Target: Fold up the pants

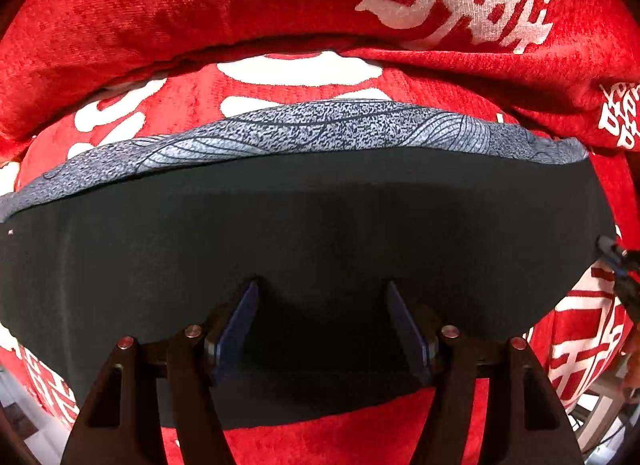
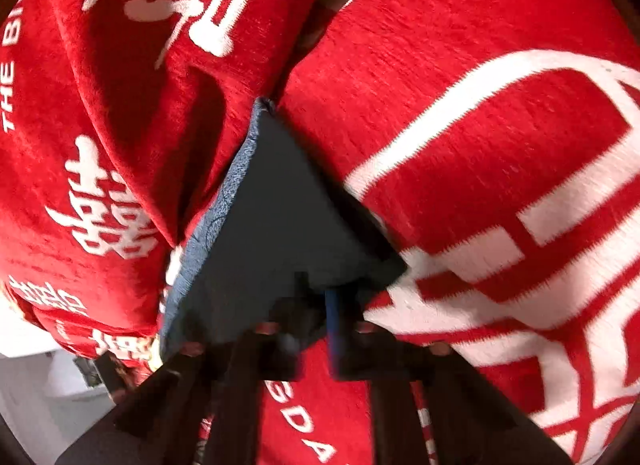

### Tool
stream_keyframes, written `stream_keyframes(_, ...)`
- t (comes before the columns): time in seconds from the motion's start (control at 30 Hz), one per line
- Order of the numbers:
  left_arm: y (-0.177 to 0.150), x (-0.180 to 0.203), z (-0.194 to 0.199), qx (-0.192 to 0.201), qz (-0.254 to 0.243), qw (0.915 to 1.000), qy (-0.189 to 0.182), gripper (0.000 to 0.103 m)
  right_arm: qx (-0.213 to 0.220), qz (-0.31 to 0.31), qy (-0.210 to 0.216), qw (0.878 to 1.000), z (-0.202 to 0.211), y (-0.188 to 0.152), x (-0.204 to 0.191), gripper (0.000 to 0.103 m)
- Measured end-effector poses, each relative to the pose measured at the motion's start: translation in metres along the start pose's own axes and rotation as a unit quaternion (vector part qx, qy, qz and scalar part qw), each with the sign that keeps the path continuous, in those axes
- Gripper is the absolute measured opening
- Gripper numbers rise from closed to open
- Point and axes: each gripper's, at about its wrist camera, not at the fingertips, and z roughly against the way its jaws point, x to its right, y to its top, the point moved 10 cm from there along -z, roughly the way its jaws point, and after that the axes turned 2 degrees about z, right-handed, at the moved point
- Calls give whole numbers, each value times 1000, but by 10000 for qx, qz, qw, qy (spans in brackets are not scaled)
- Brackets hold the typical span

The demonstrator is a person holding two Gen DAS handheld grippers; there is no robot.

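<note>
Dark pants [image 1: 320,233] lie spread across a red cover [image 1: 200,5] with white lettering. Over their near edge, the left gripper [image 1: 322,305] stands with its fingers spread wide. The right gripper [image 2: 316,305] is blurred at the pants' corner; its grip cannot be told. Farther off, a grey patterned band [image 1: 304,125] edges the pants before red cushions [image 1: 480,65].

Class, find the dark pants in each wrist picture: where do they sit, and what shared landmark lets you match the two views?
Left wrist: the pants fill the middle and lower picture, edge to edge.
Right wrist: the pants form a dark wedge at centre, narrowing toward the top.
Shared landmark: the pants' grey patterned band, along the top edge in the left view and down the wedge's left side in the right.
</note>
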Motion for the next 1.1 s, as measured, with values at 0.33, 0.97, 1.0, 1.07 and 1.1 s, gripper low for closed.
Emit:
stream_keyframes(0.33, -14, -11, 0, -112, -14, 9999, 118, 70, -328, 716, -1249, 9890, 4, -18, 21, 25)
stream_keyframes(0.97, -73, -171, 56, -63, 1006, 9939, 453, 70, -1702, 1947, -452, 9649, -41, -160, -106, 48)
stream_keyframes(1.0, -73, -176, 58, -48, 1002, 9940, 446, 70, -1725, 2080, -459, 9617, -46, -164, -116, 48)
stream_keyframes(1.07, -77, -196, 64, 37, 960, 9945, 417, 70, -1763, 2508, -530, 9504, -59, -178, -142, 48)
stream_keyframes(1.1, -78, -202, 67, 79, 952, 9947, 388, 70, -1781, 2696, -560, 9447, -64, -183, -153, 48)
